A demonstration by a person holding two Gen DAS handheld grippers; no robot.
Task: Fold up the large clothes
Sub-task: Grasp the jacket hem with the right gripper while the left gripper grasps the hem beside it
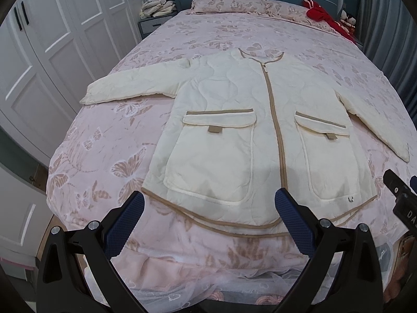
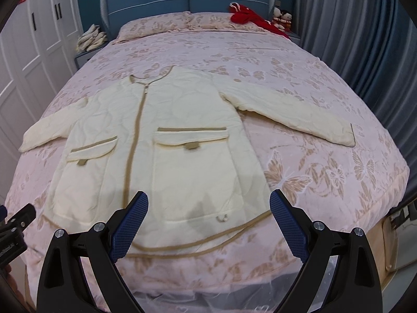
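A cream quilted jacket (image 1: 234, 120) (image 2: 166, 140) with tan trim, a front zip and two flap pockets lies flat and face up on the pink butterfly bedspread (image 1: 109, 156) (image 2: 312, 161). Both sleeves are spread outwards. My left gripper (image 1: 209, 195) hovers open over the hem near the left pocket, holding nothing. My right gripper (image 2: 208, 195) hovers open over the hem below the right pocket, also with nothing in it. Each gripper's black body shows at the edge of the other's view (image 1: 401, 195) (image 2: 15, 224).
Pillows (image 1: 229, 4) and a red garment (image 1: 328, 17) (image 2: 250, 15) lie at the head of the bed. A nightstand with folded cloths (image 1: 156, 6) stands on the left by white wardrobe doors (image 1: 52, 39). Grey curtains (image 2: 365, 39) hang on the right.
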